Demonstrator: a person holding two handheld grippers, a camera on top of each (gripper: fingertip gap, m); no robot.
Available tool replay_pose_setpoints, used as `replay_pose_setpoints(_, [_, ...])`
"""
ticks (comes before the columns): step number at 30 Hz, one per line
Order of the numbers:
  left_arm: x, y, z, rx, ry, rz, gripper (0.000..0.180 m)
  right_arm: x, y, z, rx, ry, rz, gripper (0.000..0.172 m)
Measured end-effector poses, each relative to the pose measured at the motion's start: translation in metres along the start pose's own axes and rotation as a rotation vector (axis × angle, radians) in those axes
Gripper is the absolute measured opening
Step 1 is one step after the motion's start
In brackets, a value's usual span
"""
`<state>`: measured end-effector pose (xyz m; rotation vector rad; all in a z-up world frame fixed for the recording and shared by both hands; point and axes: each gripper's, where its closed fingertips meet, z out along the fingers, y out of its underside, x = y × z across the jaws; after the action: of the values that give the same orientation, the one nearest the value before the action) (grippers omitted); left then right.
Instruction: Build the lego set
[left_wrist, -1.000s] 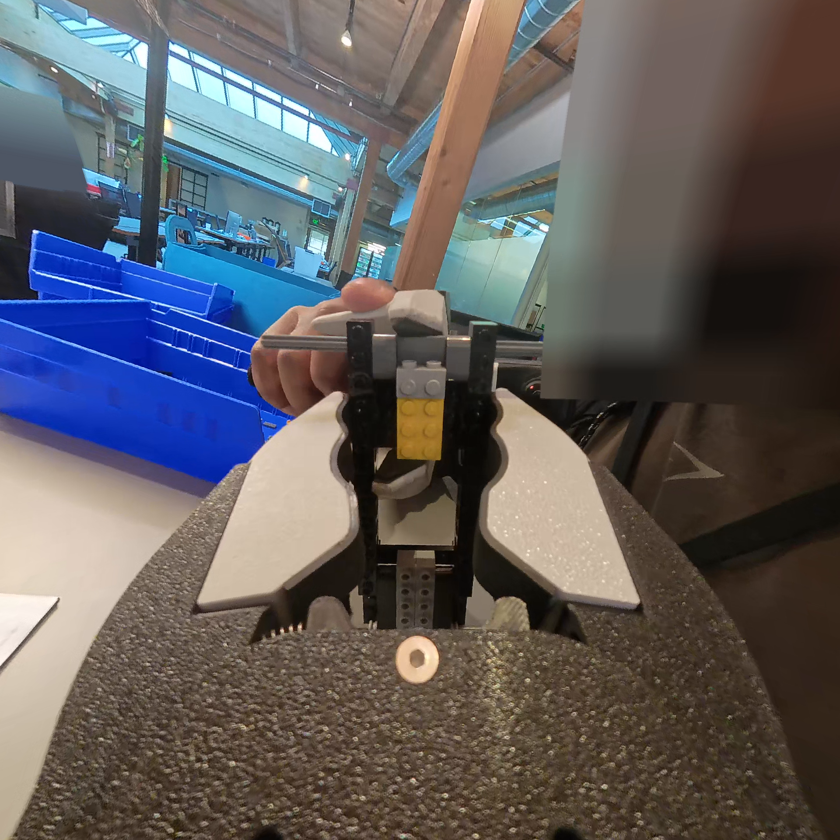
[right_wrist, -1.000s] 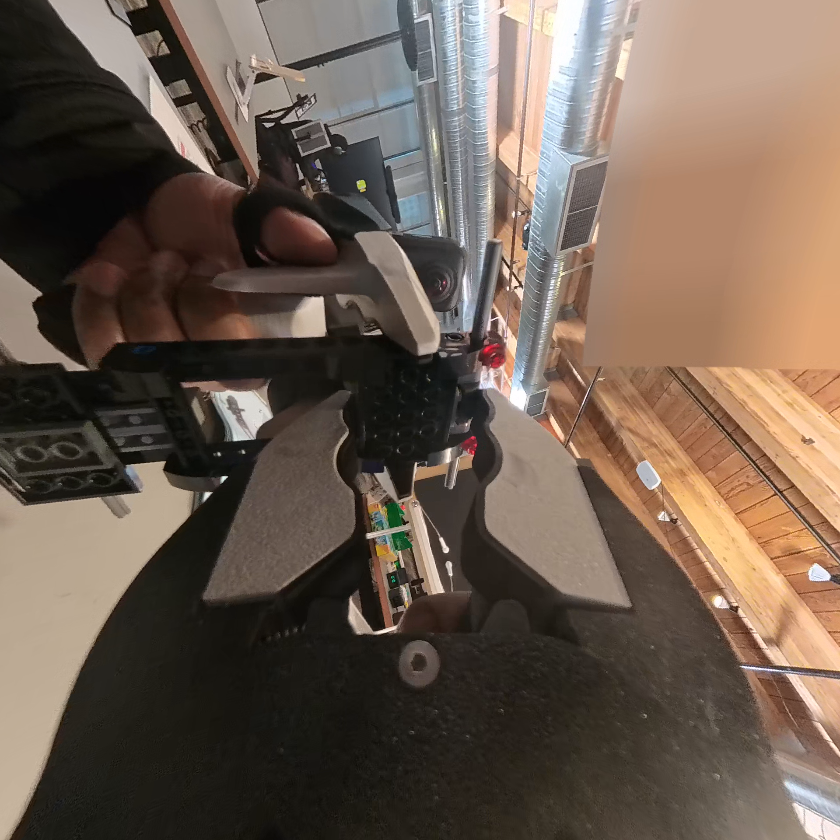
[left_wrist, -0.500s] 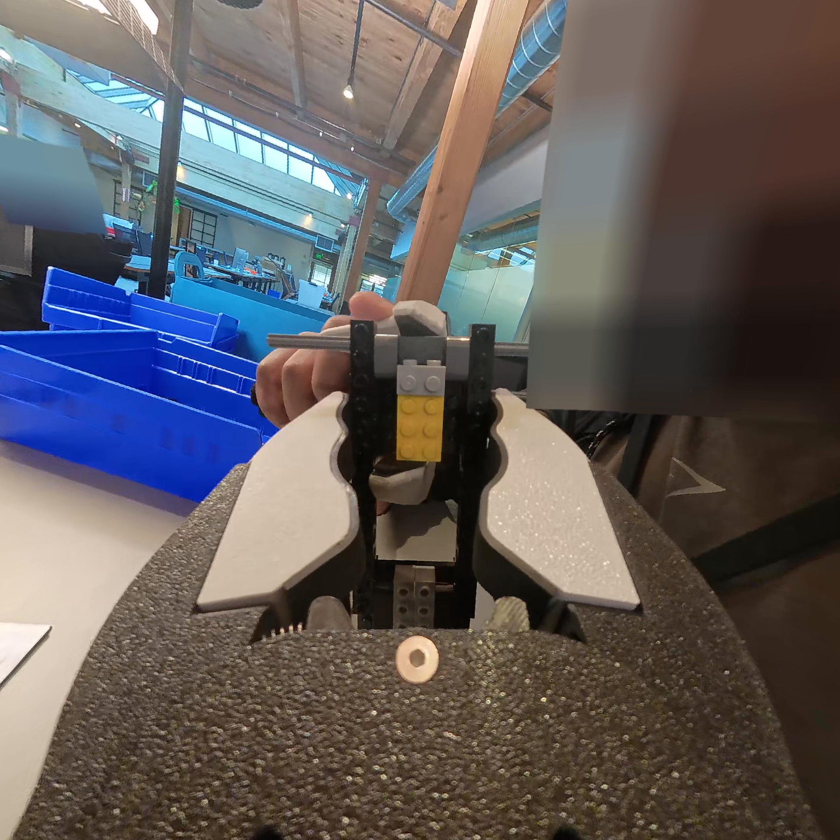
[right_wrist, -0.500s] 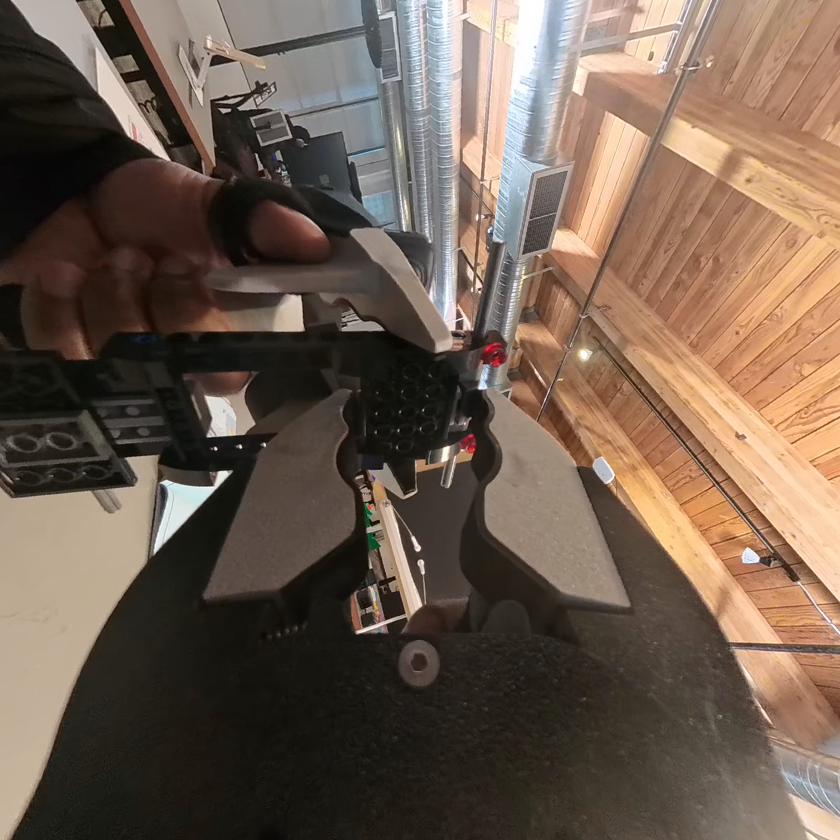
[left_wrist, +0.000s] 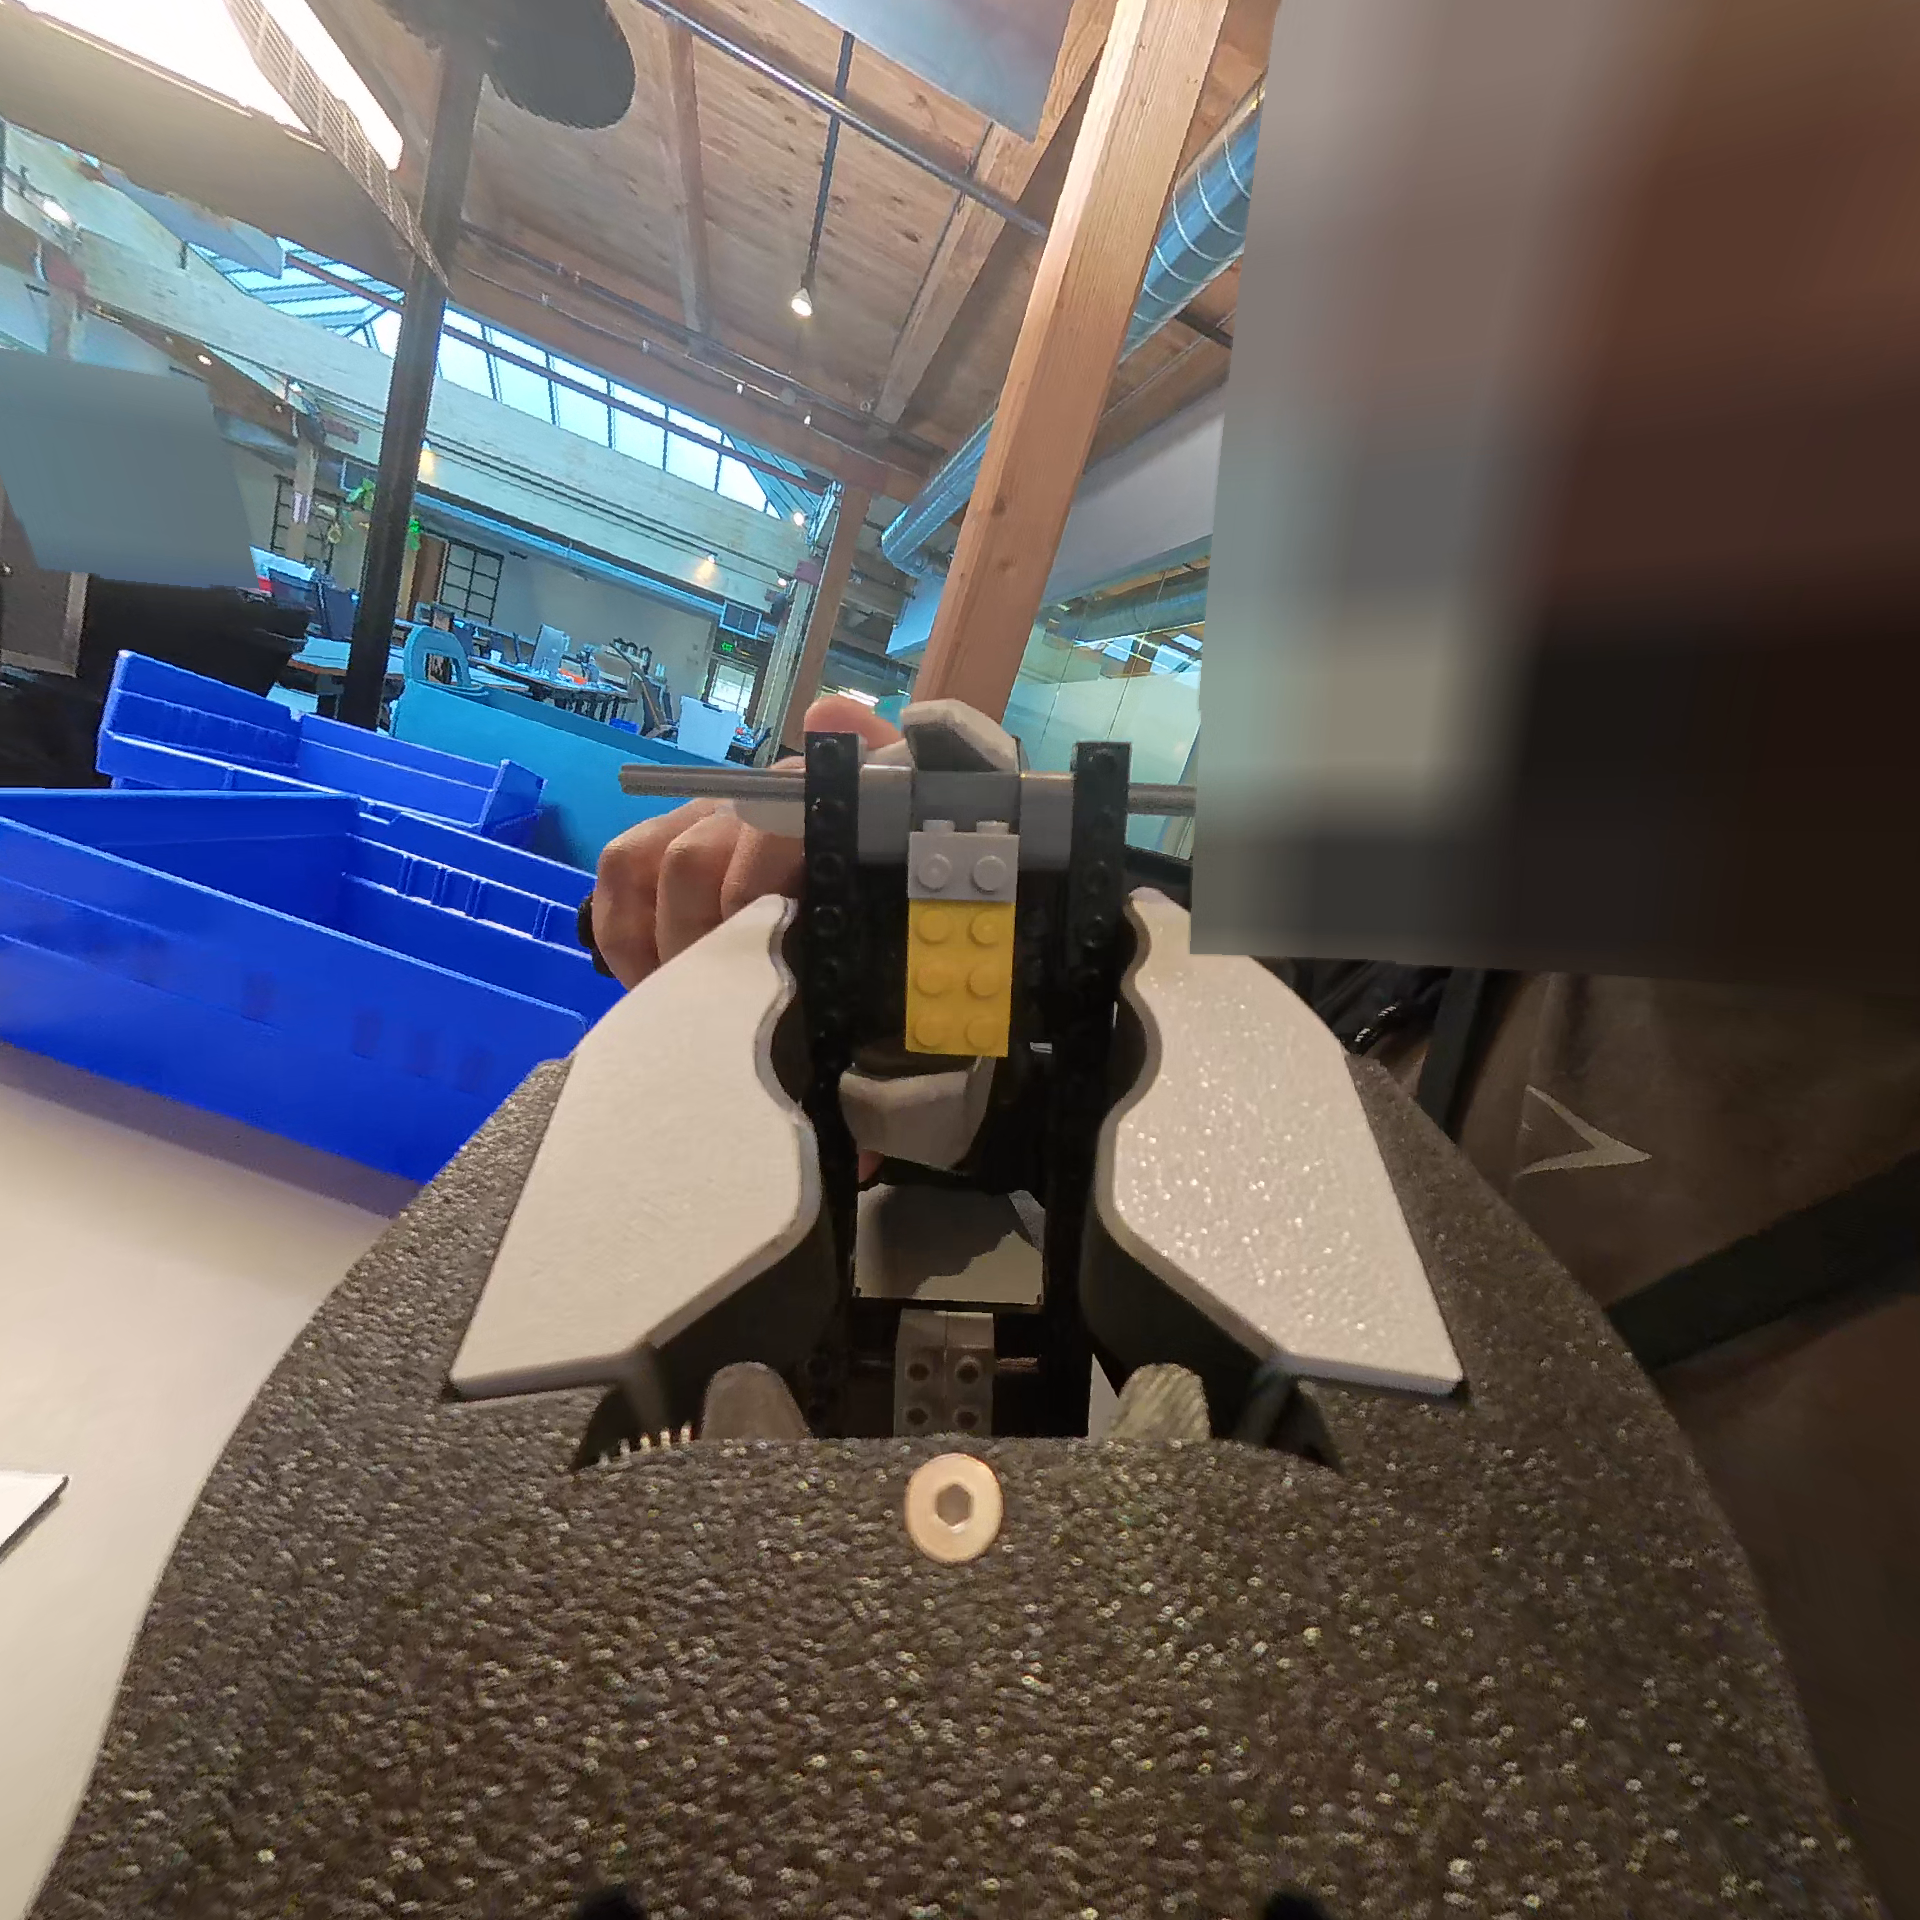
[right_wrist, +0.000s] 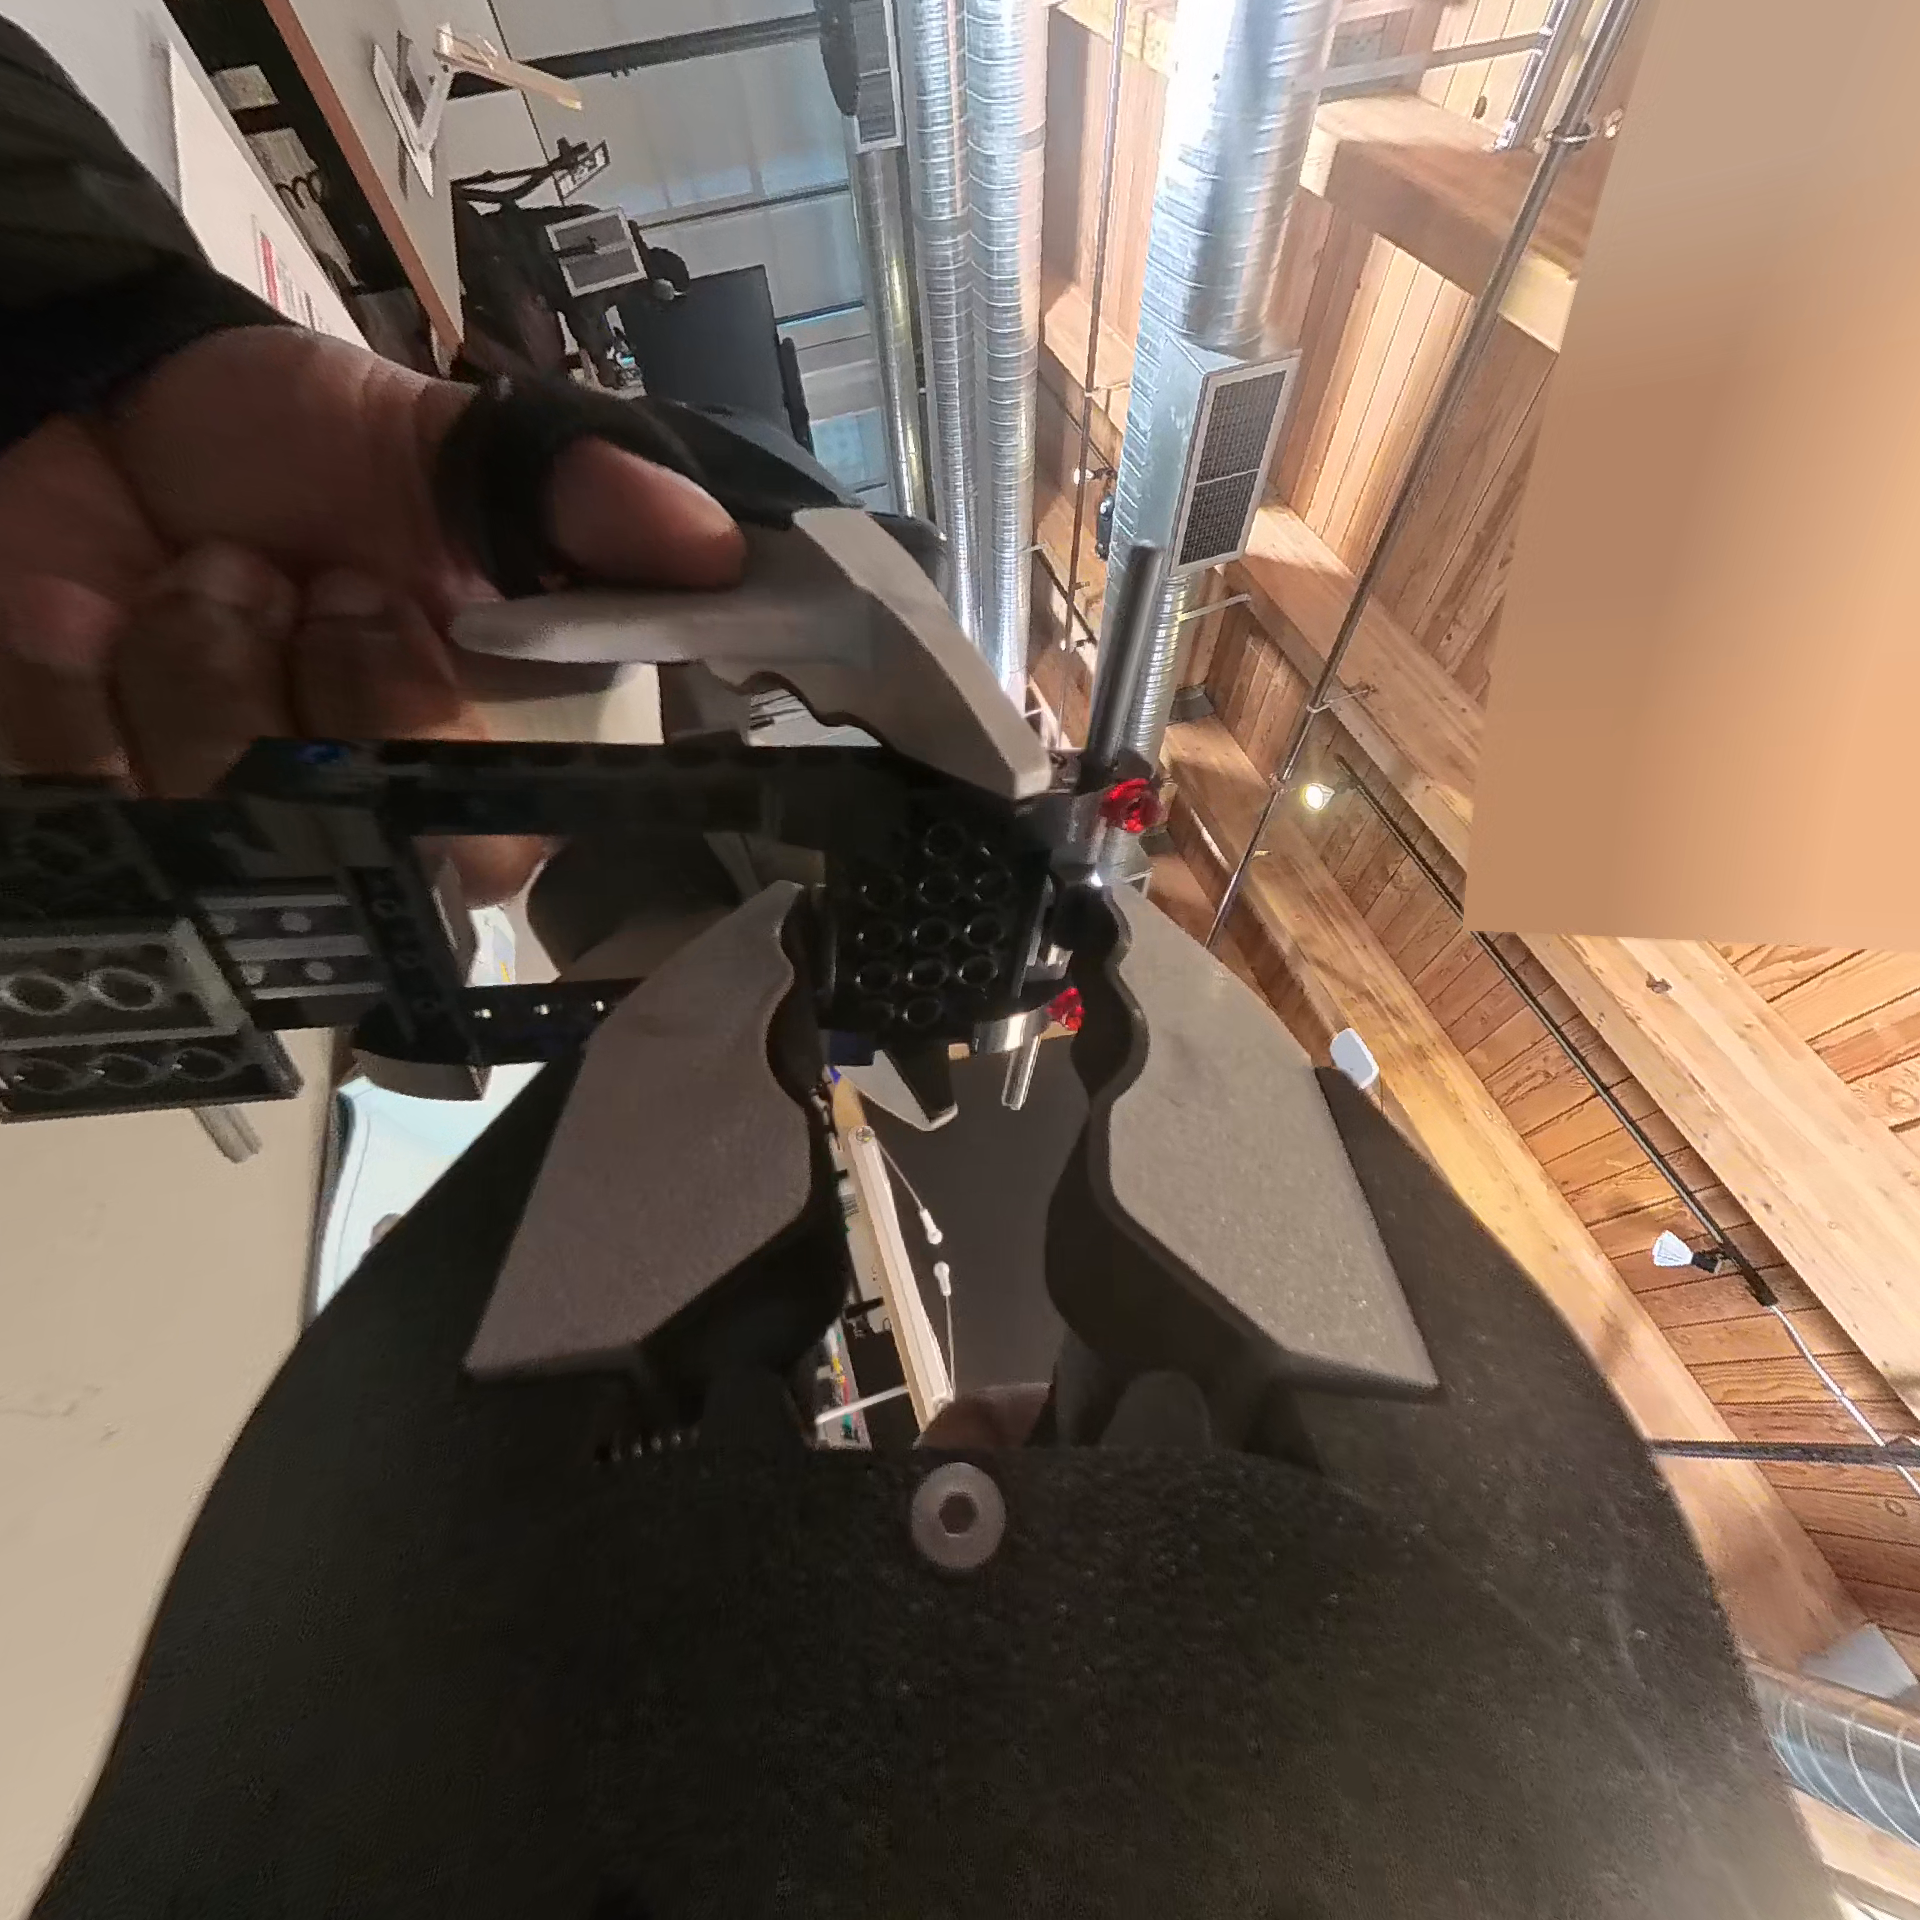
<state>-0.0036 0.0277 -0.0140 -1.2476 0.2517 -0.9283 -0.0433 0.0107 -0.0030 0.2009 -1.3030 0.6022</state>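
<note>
Both grippers (left_wrist: 961, 914) (right_wrist: 940, 935) clamp one brick frame (left_wrist: 961, 883) — aloft.

— Left gripper (left_wrist: 961, 935)?
— Raised, its fingers (left_wrist: 675, 1122) clamped on a brick frame (left_wrist: 836, 935).
— And the right gripper (right_wrist: 951, 956)?
— Rolled sideways, gripping the same frame's far end, hand (left_wrist: 686, 894) wrapped behind.

We're inside a big open-plan workshop-office in a converted industrial hall: timber ceiling (left_wrist: 665, 187) and slanted wooden post (left_wrist: 1049, 343) at the top of the left wrist view, skylights (left_wrist: 582, 384) at left centre. Rows of desks (left_wrist: 561, 675) run across the middle distance, with blue bins (left_wrist: 260, 935) stacked on a white table (left_wrist: 135, 1247) at lower left. In the right wrist view, silver ducts (right_wrist: 966, 312) cross plank walls (right_wrist: 1403, 779), with a dark monitor (right_wrist: 717, 332) at upper left.
</note>
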Motion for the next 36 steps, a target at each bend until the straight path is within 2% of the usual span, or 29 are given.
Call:
replay_pose_setpoints(20, [0.0016,0.001,0.0002,-0.016,0.003,0.029,0.056,0.0,-0.0056,-0.0018,0.032,0.041,-0.006,0.047])
replay_pose_setpoints(30, [-0.0007,-0.0042,-0.007,-0.005,-0.001,0.027,0.056,-0.0018,-0.0032,-0.007,0.069,-0.1,0.14,0.063])
replay_pose_setpoints(36, [-0.0014,0.0016,-0.0051,-0.027,0.018,-0.017,0.056,-0.0043,-0.0065,-0.0068,0.069,-0.127,0.125,0.061])
